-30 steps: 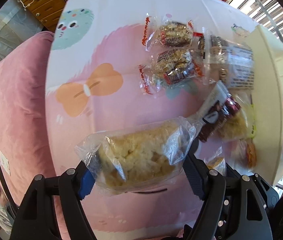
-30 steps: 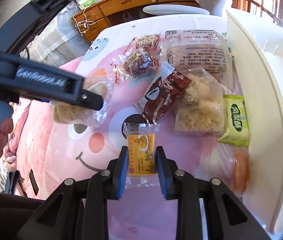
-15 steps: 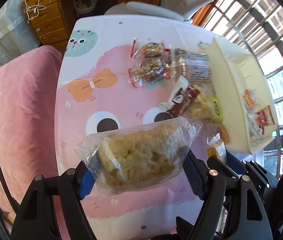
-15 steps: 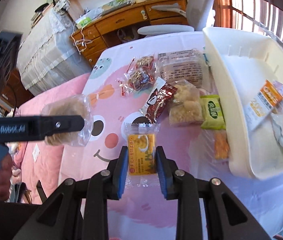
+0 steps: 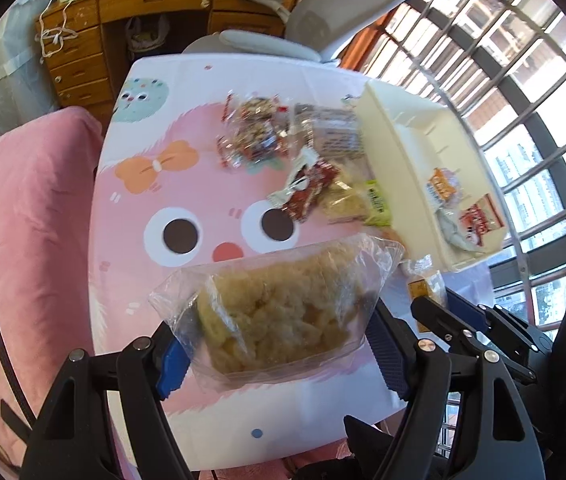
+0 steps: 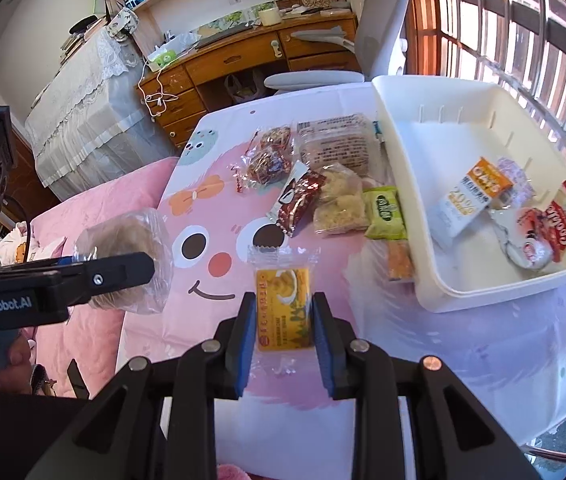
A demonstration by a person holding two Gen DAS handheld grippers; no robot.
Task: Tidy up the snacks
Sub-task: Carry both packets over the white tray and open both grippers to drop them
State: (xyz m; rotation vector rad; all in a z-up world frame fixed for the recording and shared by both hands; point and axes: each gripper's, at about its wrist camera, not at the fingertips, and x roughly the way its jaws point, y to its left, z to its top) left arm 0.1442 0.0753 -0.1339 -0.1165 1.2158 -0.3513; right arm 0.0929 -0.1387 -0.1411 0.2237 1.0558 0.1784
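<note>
Snacks [image 6: 339, 204] in crinkly wrappers beside smooth tub [image 6: 411, 184].

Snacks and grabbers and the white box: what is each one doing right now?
Left gripper: shut on the clear-bagged puffed snack, held off the table.
Right gripper: shut on the yellow packet, held off the table.
White bin: upright, open-topped, a few packets inside.
Brown packet: lying on the table.
Green packet: lying beside the bin.

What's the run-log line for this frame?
left gripper: shut on clear puffed-snack bag | right gripper: shut on yellow packet | both lifted | white bin: three packets
</note>
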